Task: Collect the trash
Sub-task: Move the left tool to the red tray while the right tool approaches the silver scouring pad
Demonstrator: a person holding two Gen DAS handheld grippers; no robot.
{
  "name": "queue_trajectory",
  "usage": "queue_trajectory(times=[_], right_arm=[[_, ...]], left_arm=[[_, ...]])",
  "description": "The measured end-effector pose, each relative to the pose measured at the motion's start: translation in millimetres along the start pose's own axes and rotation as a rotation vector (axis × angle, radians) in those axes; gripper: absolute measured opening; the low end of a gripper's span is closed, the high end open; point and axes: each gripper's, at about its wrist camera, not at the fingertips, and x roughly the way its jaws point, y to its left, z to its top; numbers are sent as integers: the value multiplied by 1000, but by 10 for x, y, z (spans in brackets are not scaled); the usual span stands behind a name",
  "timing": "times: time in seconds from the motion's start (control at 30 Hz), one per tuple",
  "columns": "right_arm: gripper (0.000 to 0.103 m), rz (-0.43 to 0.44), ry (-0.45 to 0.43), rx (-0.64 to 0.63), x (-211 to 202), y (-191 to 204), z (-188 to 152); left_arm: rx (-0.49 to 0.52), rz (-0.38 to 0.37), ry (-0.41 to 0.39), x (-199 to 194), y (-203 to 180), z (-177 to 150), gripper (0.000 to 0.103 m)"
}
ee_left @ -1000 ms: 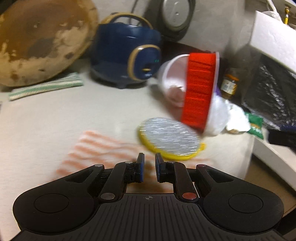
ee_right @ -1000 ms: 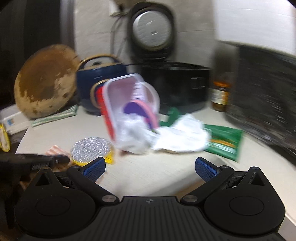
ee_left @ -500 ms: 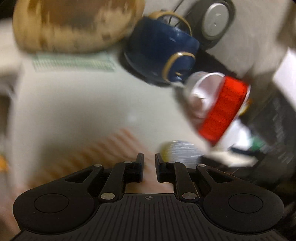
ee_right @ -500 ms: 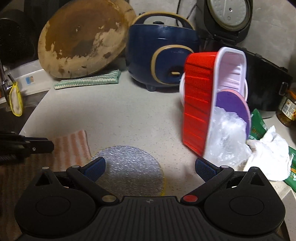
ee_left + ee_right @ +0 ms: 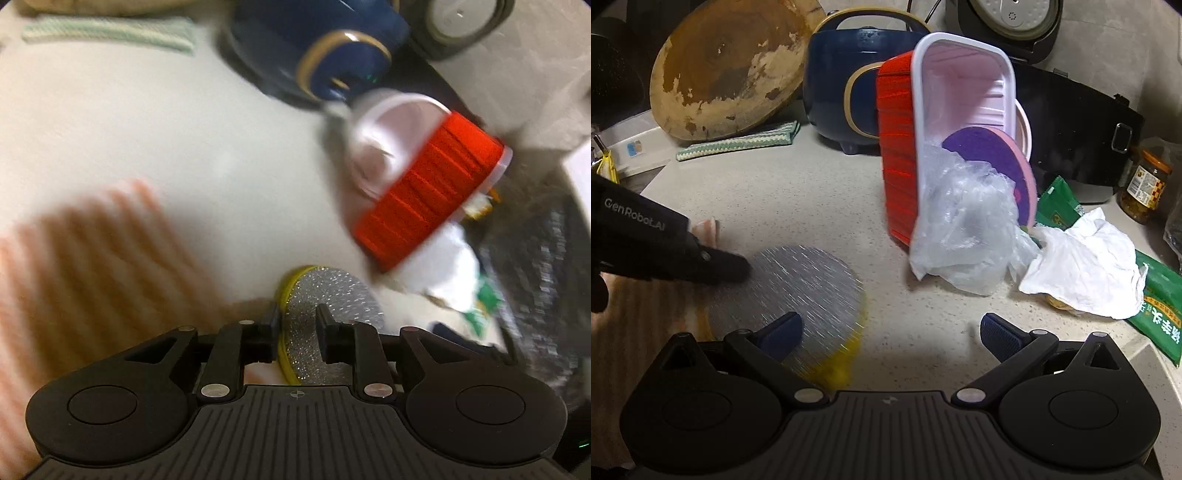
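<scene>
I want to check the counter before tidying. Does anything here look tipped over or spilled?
Yes. The red container lies tipped on its side, and a clear plastic bag and a purple disc spill out of its mouth onto the counter.

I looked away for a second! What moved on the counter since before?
The left gripper rolled, closed in on the silver disc, and its jaws have just been opening around the disc's edge. The right gripper dropped closer, jaws wide. The tipped red tub and its spilled trash stayed put.
</scene>
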Motion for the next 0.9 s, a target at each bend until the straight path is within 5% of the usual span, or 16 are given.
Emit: queue_trajectory(times=[0.2, 0.43, 0.53, 0.67, 0.9], right_arm=[[103, -56, -16, 22, -148, -323, -96], [103, -76, -193, 231, -654, -946, -186], [103, -30, -113, 232, -640, -1029, -232], [103, -23, -63, 98, -565, -703, -344], [103, -111, -73, 65, -553, -639, -321]], left_arm=[[138, 22, -9, 178, -437, -40, 24], [268, 28, -304, -71, -859, 60, 24], [349, -6, -376, -114, -1107, 18, 24], [462, 79, -428, -32, -1383, 10, 24], [369, 184, -421, 82, -1155, 192, 27]])
